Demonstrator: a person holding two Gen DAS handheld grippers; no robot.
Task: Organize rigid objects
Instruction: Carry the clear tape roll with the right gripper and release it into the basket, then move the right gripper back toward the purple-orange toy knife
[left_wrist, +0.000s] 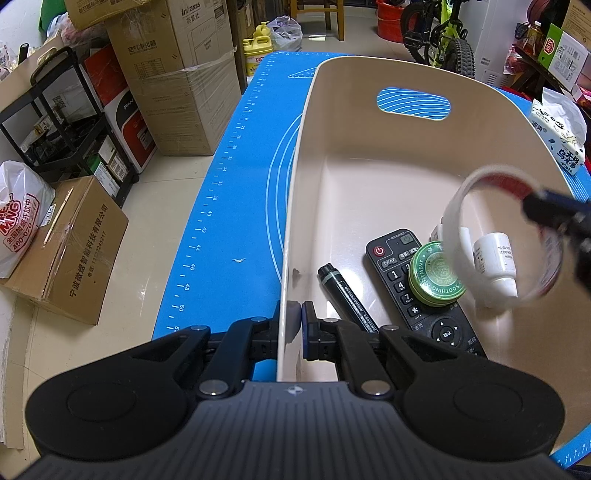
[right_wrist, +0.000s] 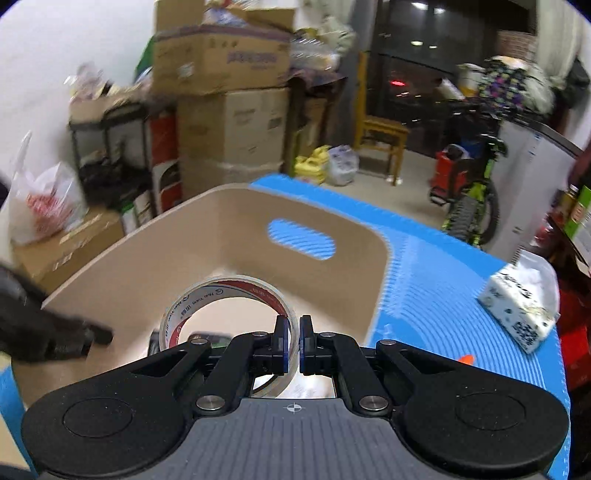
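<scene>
A beige bin (left_wrist: 369, 110) stands on the blue mat (left_wrist: 229, 206). My left gripper (left_wrist: 298, 314) is shut on the bin's near left wall, one finger outside and one inside. In the bin lie a black marker (left_wrist: 347, 295), a black remote (left_wrist: 443, 332), a green round tin (left_wrist: 437, 275) on the remote, and a small white bottle (left_wrist: 495, 266). My right gripper (right_wrist: 294, 328) is shut on the wall of a clear tape roll (right_wrist: 221, 291) and holds it above the bin (right_wrist: 221, 221). From the left wrist, the roll (left_wrist: 452, 210) hangs over the bottle, with the right gripper (left_wrist: 535, 206) at the right edge.
A tissue pack (right_wrist: 517, 306) lies on the mat right of the bin, with a small orange item (right_wrist: 466, 359) nearer me. Off the table's left side are cardboard boxes (left_wrist: 74, 251) and a black rack (left_wrist: 55, 122). A bicycle (left_wrist: 443, 40) stands beyond the far end.
</scene>
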